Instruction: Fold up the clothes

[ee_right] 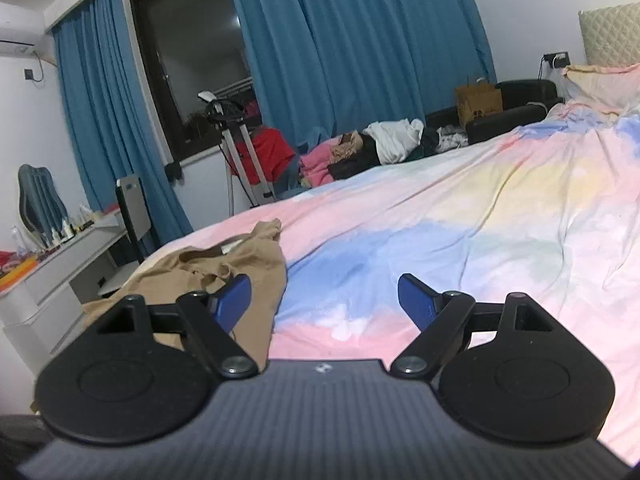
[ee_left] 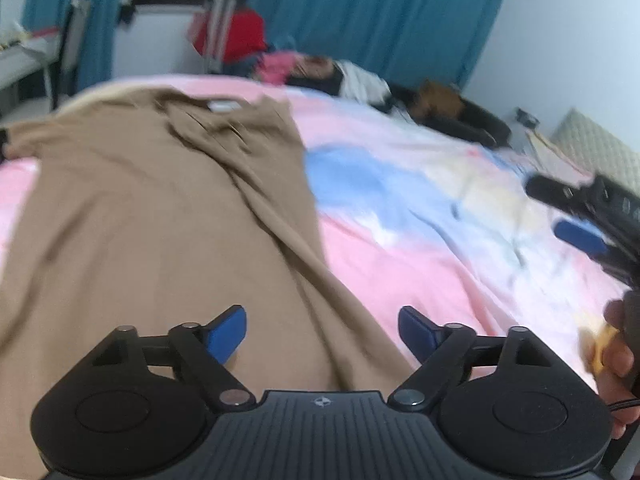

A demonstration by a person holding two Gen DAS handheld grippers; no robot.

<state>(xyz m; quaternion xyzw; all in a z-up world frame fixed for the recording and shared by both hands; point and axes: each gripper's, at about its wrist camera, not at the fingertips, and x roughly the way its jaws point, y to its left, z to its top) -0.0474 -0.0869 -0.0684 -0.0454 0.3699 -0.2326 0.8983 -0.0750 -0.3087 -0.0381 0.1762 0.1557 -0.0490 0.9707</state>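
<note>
A tan garment (ee_left: pixel 152 216) lies spread on the pastel bedspread (ee_left: pixel 420 248), its collar with a white label toward the far edge. My left gripper (ee_left: pixel 322 330) is open and empty, hovering over the garment's near right part. My right gripper (ee_right: pixel 324 300) is open and empty above the bedspread (ee_right: pixel 460 216), with the tan garment (ee_right: pixel 240 276) just left of its left finger. The right gripper also shows in the left wrist view (ee_left: pixel 580 216) at the right edge, held by a hand.
A pile of clothes (ee_right: pixel 360 148) lies at the bed's far side before blue curtains (ee_right: pixel 352 40). A tripod (ee_right: pixel 240 148), a cardboard box (ee_right: pixel 478 100), a black couch (ee_right: pixel 520 108) and a white desk (ee_right: pixel 60 264) with a monitor stand around the bed.
</note>
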